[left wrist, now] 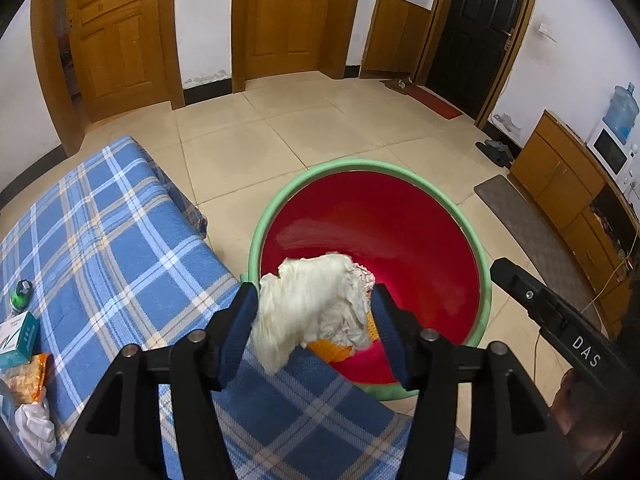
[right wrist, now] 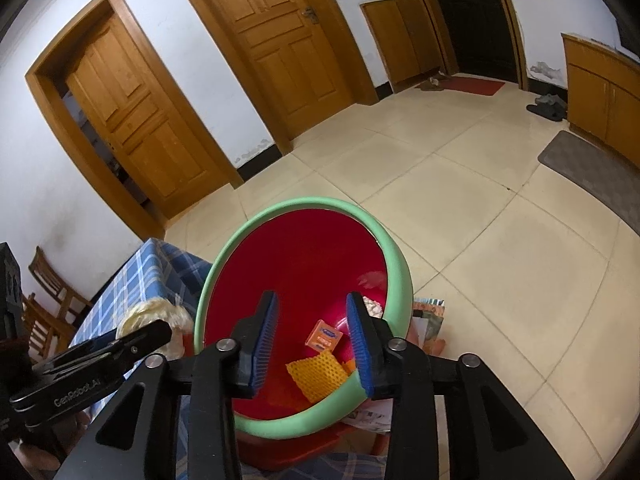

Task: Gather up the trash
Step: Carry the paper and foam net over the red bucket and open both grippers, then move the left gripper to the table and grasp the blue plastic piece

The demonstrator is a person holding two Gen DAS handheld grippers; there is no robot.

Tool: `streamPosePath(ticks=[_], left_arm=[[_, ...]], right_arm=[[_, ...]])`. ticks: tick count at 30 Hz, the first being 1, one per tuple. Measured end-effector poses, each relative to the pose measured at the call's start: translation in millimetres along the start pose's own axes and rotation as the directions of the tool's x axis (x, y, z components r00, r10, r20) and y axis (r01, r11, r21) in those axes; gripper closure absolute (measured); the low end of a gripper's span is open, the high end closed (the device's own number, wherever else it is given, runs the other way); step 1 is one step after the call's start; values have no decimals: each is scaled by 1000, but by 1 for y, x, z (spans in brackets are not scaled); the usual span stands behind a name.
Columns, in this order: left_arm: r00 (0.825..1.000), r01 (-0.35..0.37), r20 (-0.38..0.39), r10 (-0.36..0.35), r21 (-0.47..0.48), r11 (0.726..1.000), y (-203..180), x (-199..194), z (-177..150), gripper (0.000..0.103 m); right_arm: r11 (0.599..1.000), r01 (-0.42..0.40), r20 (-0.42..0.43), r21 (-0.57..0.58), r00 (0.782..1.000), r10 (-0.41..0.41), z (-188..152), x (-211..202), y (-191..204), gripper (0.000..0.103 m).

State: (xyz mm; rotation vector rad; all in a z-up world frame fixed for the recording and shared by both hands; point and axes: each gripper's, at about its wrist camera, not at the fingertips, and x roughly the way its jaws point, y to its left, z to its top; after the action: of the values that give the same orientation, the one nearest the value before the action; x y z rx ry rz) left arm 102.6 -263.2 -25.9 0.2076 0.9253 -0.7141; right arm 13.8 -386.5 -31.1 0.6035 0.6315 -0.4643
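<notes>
My left gripper [left wrist: 314, 312] is shut on a crumpled white plastic bag [left wrist: 316, 308] and holds it at the near rim of a red bin with a green rim [left wrist: 280, 204], beside the blue plaid table [left wrist: 120, 248]. My right gripper [right wrist: 312, 344] is open and empty, its fingers over the mouth of the bin [right wrist: 396, 264]. Inside the bin lie an orange mesh piece [right wrist: 318, 374], a small orange packet [right wrist: 324, 334] and some whitish bits [right wrist: 374, 306]. The bag also shows in the right wrist view [right wrist: 156, 312] behind the left gripper's body.
On the table's left end lie a teal box [left wrist: 18, 338], an orange wrapper [left wrist: 30, 376], white crumpled trash [left wrist: 36, 432] and a green object [left wrist: 20, 294]. Wooden cabinets [left wrist: 560, 184], a grey mat [left wrist: 516, 216] and tiled floor surround the bin. Wooden chairs [right wrist: 48, 296] stand far left.
</notes>
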Motion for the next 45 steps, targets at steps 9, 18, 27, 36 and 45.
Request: streamPosePath(ticks=[9, 18, 27, 36, 45], left_arm=[[1000, 9, 26, -9, -6, 1000, -2, -14, 1, 40], [999, -10, 38, 14, -89, 996, 21, -35, -10, 40], [991, -83, 86, 103, -205, 975, 69, -70, -31, 40], [966, -186, 113, 231, -314, 931, 127, -107, -56, 39], [929, -296, 91, 358, -396, 869, 178, -127, -81, 39]], right_arm=[[1000, -13, 7, 0, 1000, 13, 1, -5, 2, 55], [999, -40, -3, -27, 999, 40, -2, -8, 14, 50], [996, -68, -12, -61, 998, 67, -6, -12, 30, 45], [990, -91, -37, -108, 995, 88, -15, -13, 53, 45], [982, -112, -68, -150, 992, 102, -24, -12, 73, 44]])
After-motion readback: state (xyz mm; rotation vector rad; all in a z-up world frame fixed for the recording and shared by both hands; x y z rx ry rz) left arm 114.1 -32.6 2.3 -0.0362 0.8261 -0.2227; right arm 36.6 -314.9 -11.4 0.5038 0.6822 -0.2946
